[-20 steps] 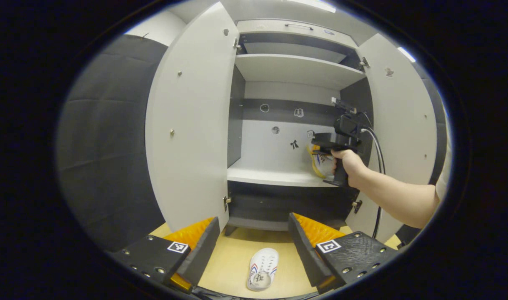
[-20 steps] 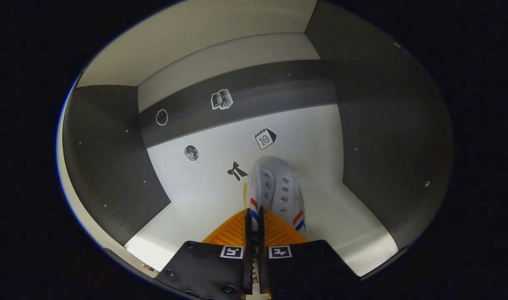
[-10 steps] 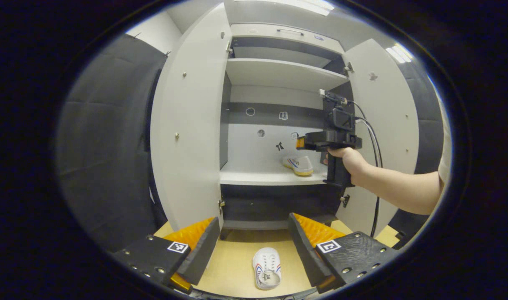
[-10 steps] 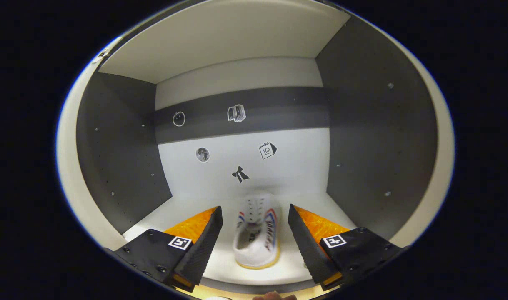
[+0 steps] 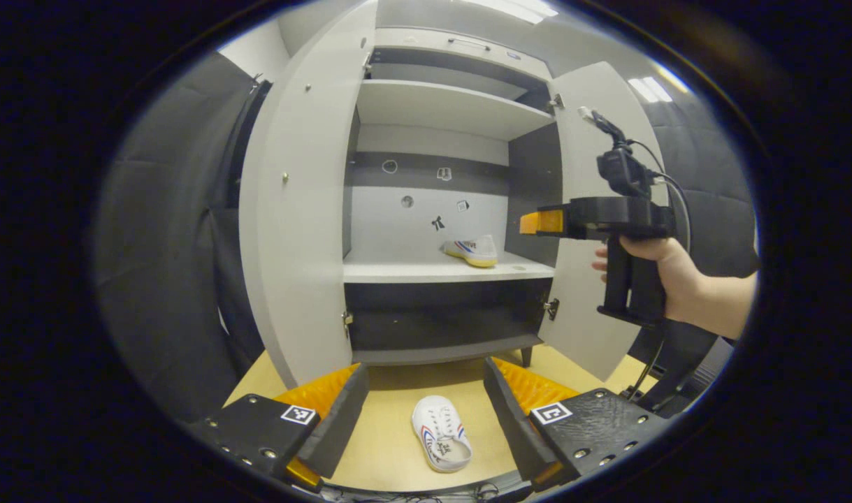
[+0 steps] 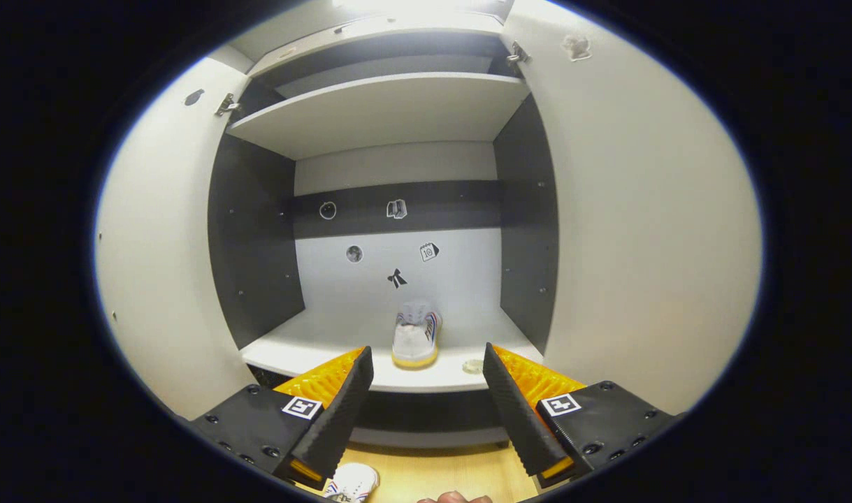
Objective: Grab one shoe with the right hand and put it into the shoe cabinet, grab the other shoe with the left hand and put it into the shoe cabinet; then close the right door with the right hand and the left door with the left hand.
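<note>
Left gripper view: our left tongs (image 5: 426, 412) gape empty above a shoe (image 5: 441, 442) on the wooden floor (image 5: 391, 433). Our right tongs (image 6: 426, 402) also gape empty before the shoe cabinet (image 6: 391, 112), whose shelf (image 6: 328, 342) carries the other shoe (image 6: 415, 334) mid-shelf, both doors open.

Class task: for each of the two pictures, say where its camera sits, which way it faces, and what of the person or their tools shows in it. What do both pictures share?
Left gripper view: rides the left tool, facing the open cabinet and floor shoe; the hand holds the right tool.
Right gripper view: rides the right tool, facing the shelf shoe.
Shared: cabinet, both shoes.
</note>
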`<state>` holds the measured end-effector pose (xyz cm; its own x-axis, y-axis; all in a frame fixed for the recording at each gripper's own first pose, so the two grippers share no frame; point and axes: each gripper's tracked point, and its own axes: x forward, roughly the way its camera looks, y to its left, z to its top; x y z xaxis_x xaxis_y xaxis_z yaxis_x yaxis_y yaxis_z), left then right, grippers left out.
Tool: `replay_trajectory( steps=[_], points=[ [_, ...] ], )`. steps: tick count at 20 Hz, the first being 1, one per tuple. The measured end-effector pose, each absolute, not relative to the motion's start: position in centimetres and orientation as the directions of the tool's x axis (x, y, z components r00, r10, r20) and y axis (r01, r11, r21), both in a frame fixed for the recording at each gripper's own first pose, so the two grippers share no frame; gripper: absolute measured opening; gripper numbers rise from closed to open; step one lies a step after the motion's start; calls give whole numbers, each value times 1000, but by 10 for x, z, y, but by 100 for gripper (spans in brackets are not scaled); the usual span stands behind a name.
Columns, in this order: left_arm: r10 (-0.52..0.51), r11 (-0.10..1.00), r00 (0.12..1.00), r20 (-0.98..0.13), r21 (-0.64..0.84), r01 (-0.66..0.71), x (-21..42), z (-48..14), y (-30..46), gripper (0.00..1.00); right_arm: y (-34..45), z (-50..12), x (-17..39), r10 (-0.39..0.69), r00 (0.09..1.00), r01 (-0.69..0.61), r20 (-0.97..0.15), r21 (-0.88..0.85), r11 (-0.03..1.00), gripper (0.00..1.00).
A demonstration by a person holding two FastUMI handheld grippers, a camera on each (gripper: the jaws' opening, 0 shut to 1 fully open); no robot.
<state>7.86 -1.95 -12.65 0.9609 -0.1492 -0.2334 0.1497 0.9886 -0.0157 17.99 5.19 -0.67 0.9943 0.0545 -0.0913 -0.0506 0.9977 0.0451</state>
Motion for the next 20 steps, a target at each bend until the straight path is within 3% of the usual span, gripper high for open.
replay_trajectory(
  steps=[8,16,20],
  points=[
    [-242,967,873,-423,-26,255,105,-205,-34,94,9,-72,76,-60,973,73,-223,50,996,98],
    [-225,974,783,-580,-137,179,119,-325,-33,94,-58,-107,-12,-268,920,290,-285,37,956,98],
    [-197,978,726,-658,-78,195,133,-384,-26,95,-96,-112,-58,-394,871,421,-292,30,907,98]
  ],
)
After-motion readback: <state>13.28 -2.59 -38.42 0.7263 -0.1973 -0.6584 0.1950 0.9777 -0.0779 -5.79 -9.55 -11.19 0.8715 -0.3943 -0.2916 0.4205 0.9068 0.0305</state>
